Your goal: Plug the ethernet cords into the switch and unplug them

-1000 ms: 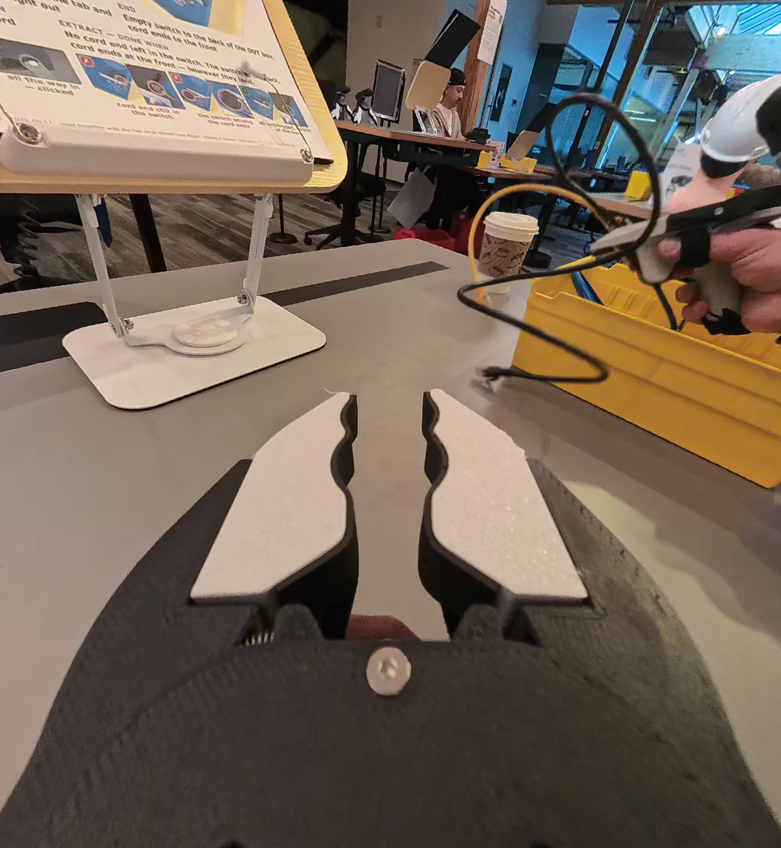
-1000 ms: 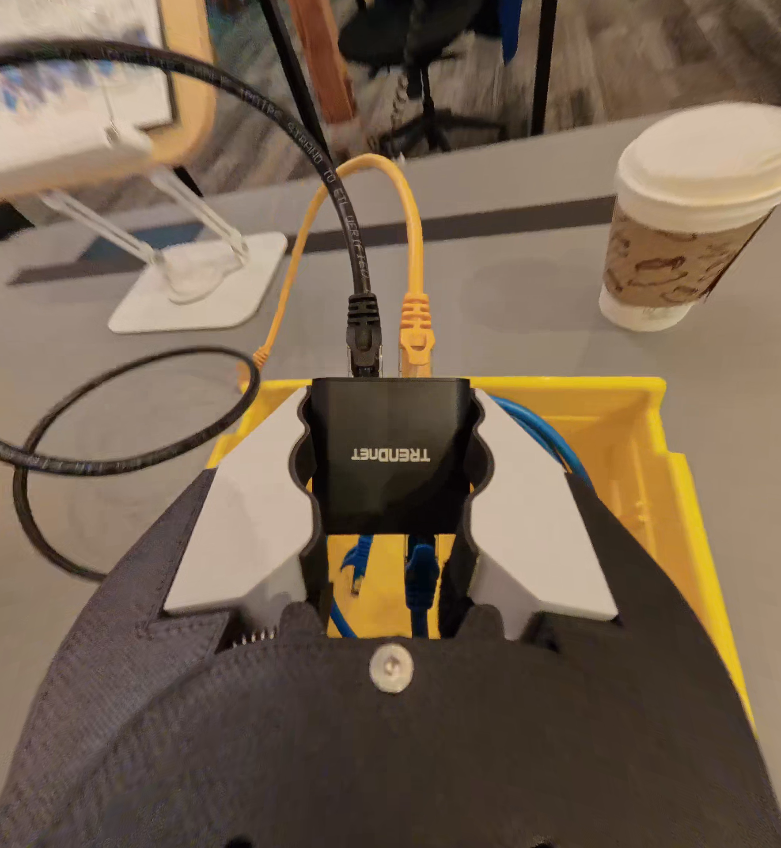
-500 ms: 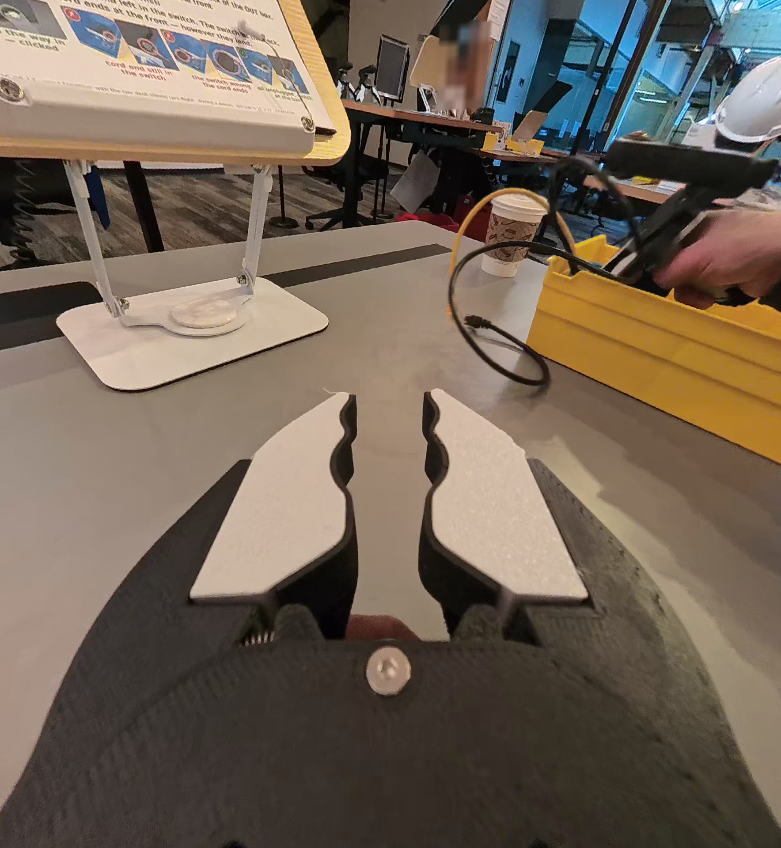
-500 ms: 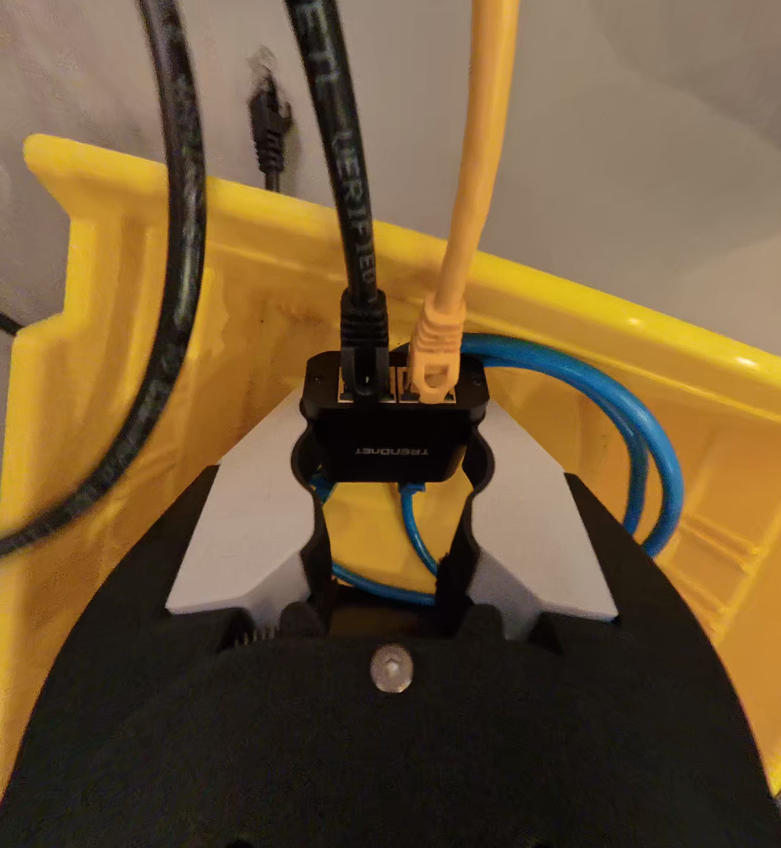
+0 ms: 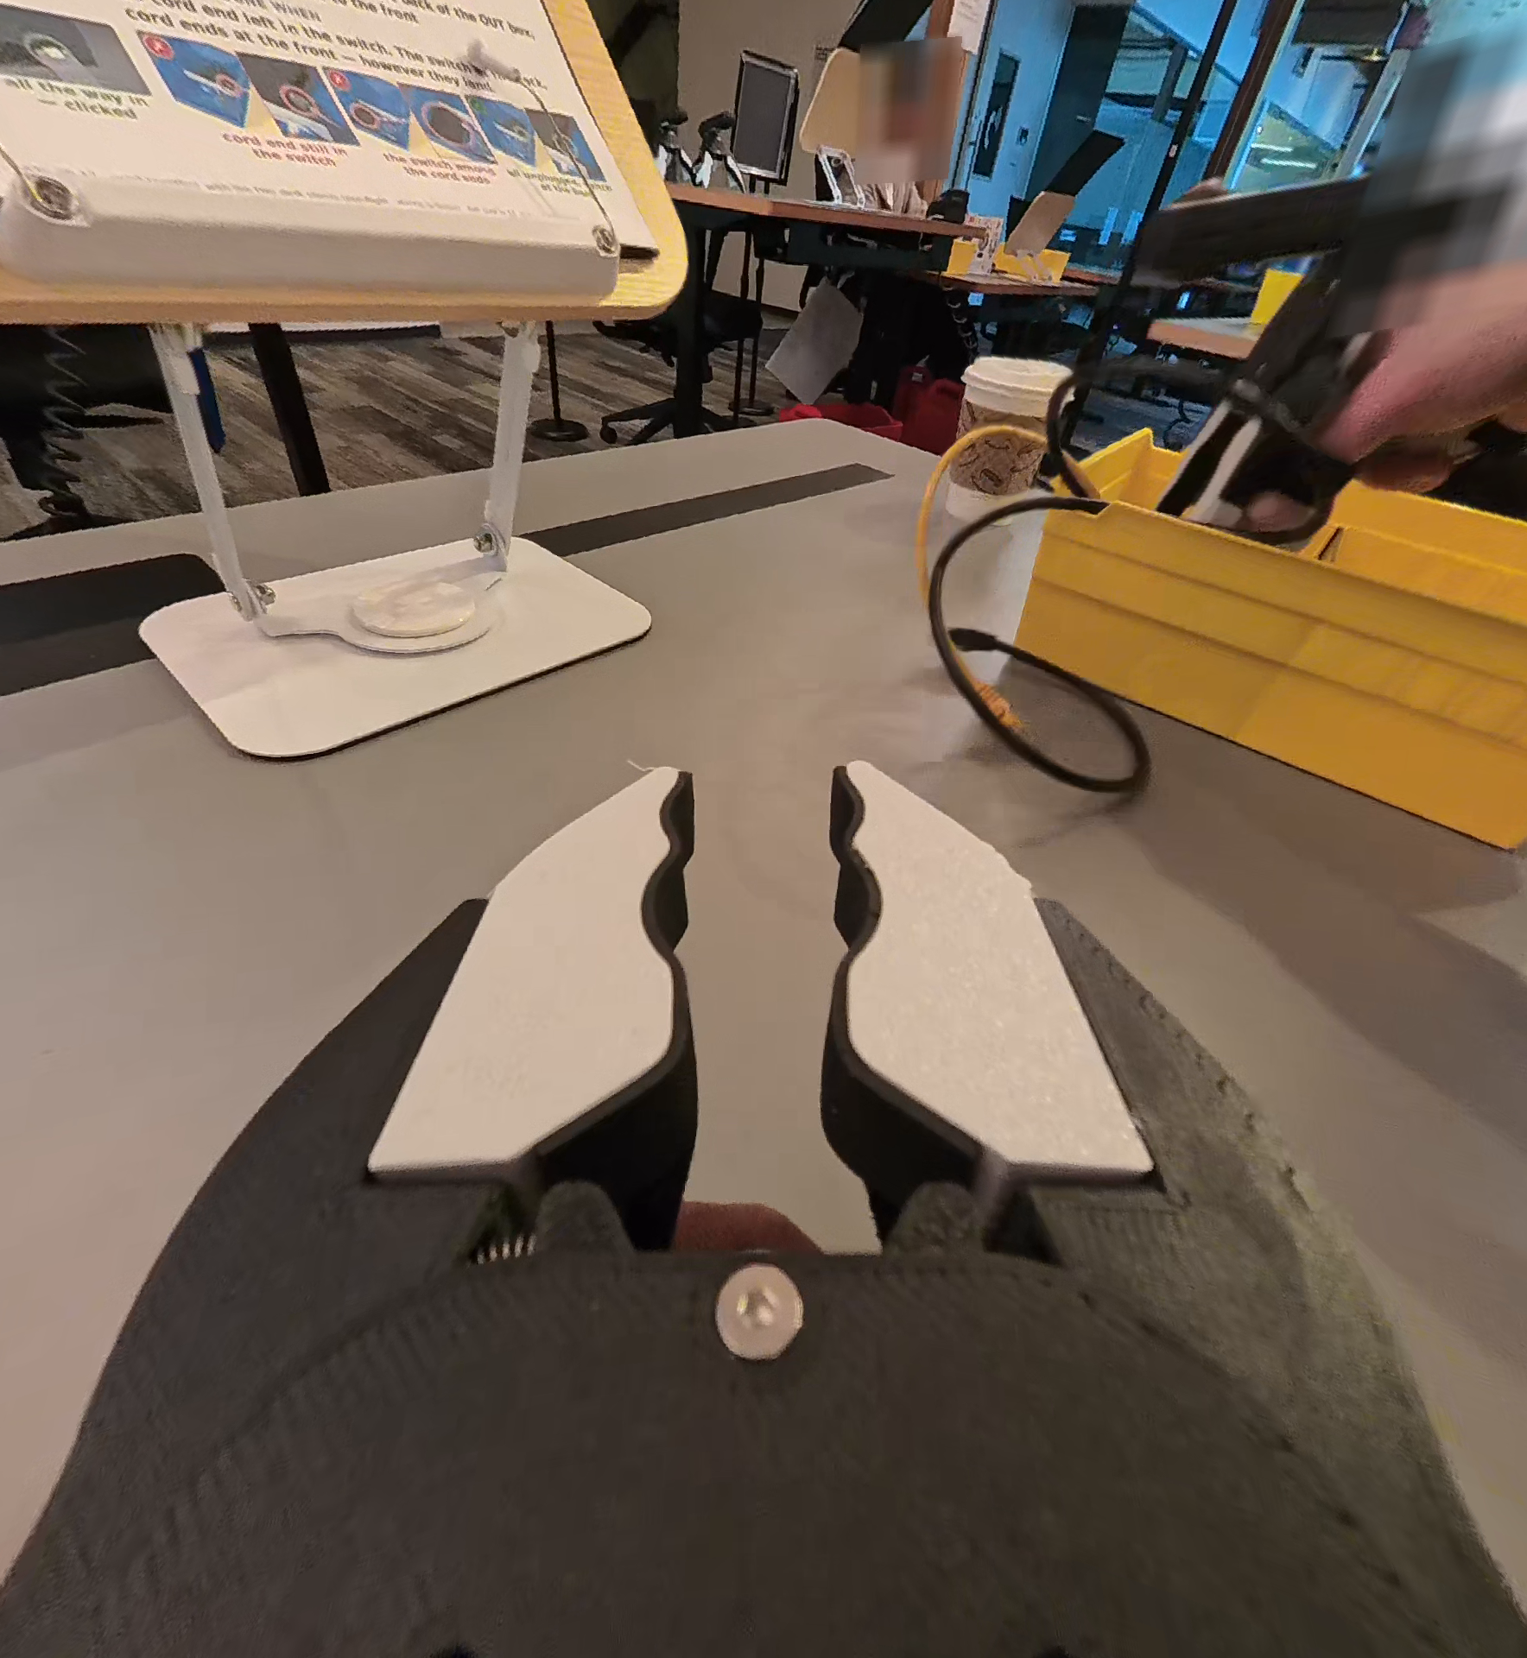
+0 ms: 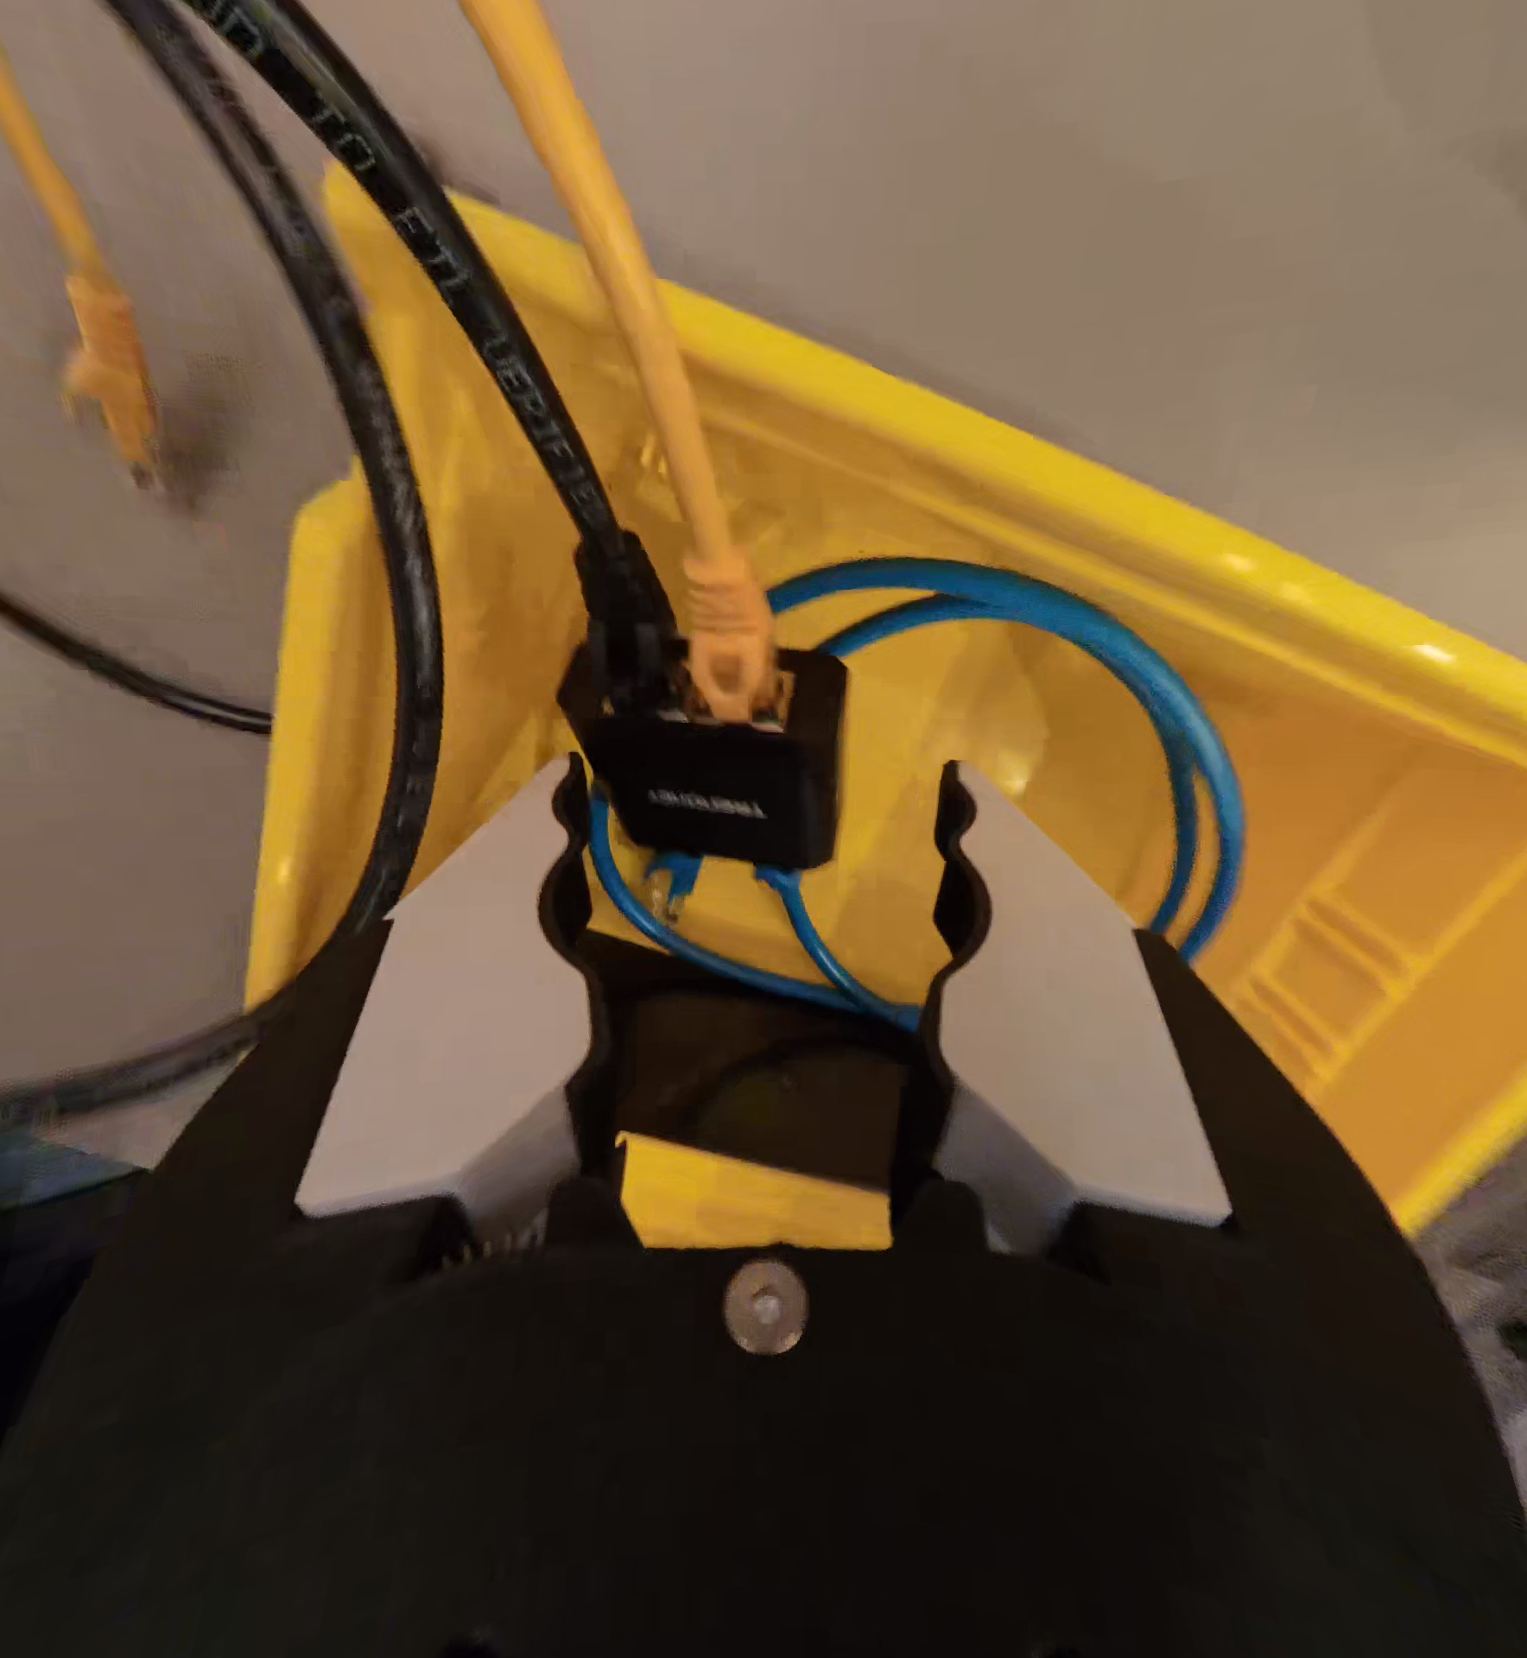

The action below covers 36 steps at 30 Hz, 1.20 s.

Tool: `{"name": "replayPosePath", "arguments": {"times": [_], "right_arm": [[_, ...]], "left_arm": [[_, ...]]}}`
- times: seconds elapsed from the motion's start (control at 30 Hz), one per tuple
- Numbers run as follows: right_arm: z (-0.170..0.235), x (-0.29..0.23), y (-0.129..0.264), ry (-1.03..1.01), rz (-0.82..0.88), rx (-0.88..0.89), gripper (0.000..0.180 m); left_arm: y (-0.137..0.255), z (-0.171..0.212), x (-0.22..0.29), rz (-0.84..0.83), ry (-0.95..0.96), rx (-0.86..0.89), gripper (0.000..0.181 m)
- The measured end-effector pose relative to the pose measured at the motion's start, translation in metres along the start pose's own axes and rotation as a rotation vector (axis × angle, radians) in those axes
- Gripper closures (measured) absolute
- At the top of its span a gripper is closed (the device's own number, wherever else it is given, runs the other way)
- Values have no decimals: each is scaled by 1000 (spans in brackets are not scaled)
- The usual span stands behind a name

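Black switch (image 6: 724, 772) sits in the yellow bin (image 6: 1101, 556) corner — black cord (image 6: 509, 359) and yellow cord (image 6: 643, 314) plugged in; right gripper (image 6: 760, 789) spread apart, clear of it. Left gripper (image 5: 760, 789) apart, empty — over grey table (image 5: 114, 897).

A small black switch (image 6: 724, 772) is sitting tilted at frame centre with a black cord (image 6: 473, 323) and an orange cord (image 6: 643, 341) plugged in; a blue cord (image 6: 1128, 673) is looping beneath it.

switch (image 6: 724, 772) in bin (image 6: 1280, 682), atop a cord (image 6: 1191, 718) | two cords plugged in, trailing over bin's edge onto table (image 5: 742, 628) | cup (image 5: 1002, 431) behind bin | stand (image 5: 401, 664) left of bin
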State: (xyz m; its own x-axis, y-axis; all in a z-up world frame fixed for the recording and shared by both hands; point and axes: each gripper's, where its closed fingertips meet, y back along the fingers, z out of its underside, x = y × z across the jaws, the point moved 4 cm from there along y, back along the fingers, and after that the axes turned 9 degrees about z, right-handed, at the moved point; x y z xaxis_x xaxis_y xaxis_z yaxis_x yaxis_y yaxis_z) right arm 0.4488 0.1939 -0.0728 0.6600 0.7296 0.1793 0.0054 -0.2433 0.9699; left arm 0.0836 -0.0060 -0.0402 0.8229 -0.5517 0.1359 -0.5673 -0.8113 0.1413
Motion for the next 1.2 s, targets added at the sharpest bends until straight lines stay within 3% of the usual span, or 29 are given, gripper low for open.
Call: {"name": "replayPosePath", "arguments": {"times": [0.03,0.17,0.3,0.4,0.47,0.53,0.57,0.7,0.87,1.03,1.1,1.2], "right_arm": [[2,1,9,27,16,15,104],[-4,7,52,157,131,88,101],[-64,-28,95,498,171,386,100],[-78,-45,63,685,89,231,84],[-86,-50,37,757,64,165,84],[-97,-54,24,785,81,187,126],[-101,-53,22,763,83,180,157],[-110,-51,36,659,73,295,177],[-115,-23,98,338,61,617,177],[-77,30,163,-31,77,959,177],[-50,58,163,-223,61,1046,177],[-11,85,131,-433,73,1077,178]], "left_arm": [[1,-1,-1,-4,-3,2,152],[0,-3,1,-9,-20,-3,152],[-7,2,4,-2,-24,-23,151],[-10,4,8,4,-34,-35,150],[-10,4,8,0,-45,-37,150],[-10,5,7,-5,-50,-39,150],[-10,5,6,-7,-49,-39,150],[-11,10,1,-4,-33,-41,150],[-16,17,0,4,-21,-51,150],[-18,21,1,1,-25,-58,150],[-20,21,1,4,-27,-61,150],[-21,21,3,2,-44,-65,150]]}}
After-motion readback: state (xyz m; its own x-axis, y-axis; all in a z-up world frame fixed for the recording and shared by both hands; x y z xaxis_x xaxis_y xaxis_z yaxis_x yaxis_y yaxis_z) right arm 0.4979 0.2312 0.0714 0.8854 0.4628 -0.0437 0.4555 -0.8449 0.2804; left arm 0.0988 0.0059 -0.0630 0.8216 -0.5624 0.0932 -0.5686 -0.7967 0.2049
